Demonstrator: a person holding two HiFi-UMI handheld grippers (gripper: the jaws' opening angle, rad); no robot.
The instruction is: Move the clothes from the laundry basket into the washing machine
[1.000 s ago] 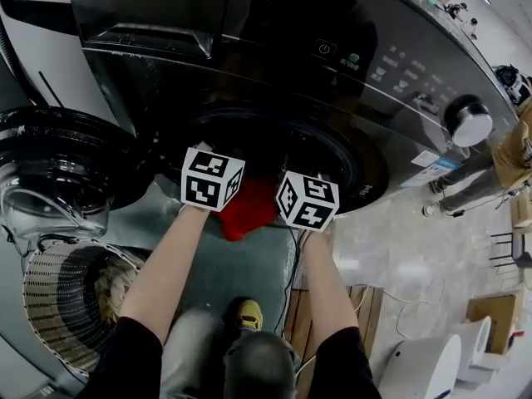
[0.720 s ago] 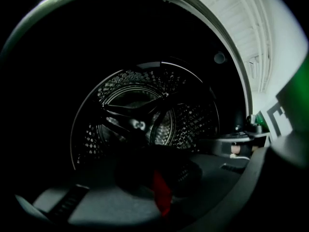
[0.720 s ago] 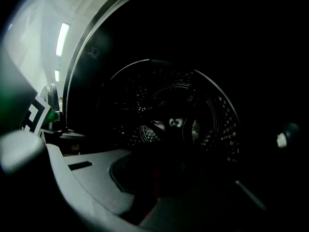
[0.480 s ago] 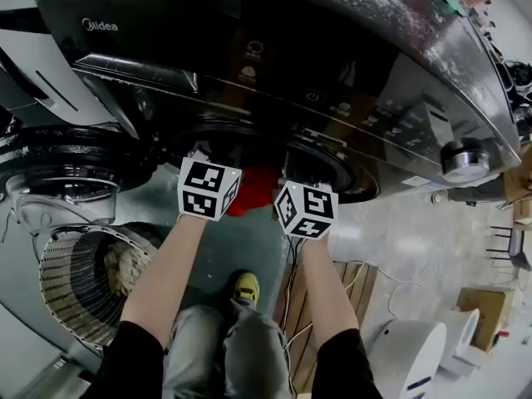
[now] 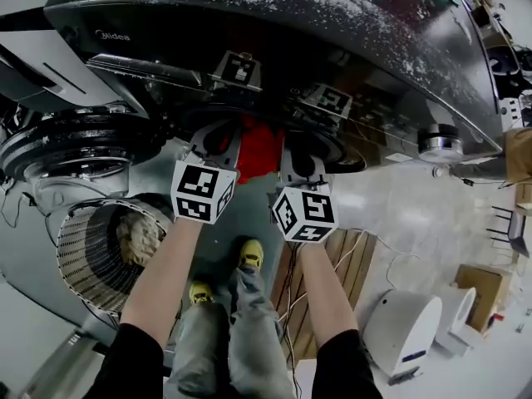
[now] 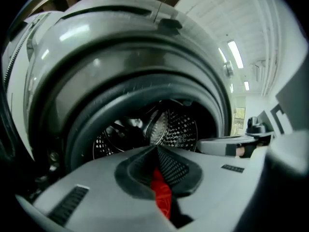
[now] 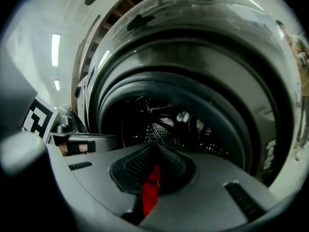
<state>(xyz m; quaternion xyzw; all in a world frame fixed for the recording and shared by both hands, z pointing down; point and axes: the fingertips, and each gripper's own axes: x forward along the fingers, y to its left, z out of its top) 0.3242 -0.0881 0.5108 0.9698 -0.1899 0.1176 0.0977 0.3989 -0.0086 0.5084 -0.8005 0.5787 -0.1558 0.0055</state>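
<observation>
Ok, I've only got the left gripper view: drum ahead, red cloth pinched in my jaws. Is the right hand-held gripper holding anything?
Observer: Yes, the right hand-held gripper is shut on the red cloth too.
Operator: Same piece as mine?
Observer: It looks so. The head view shows a single red piece hanging at the mouth of the washing machine.
Operator: Is there anything in the basket?
Observer: Yes, the laundry basket, low on the left of the head view, holds a cream-coloured item.
</observation>
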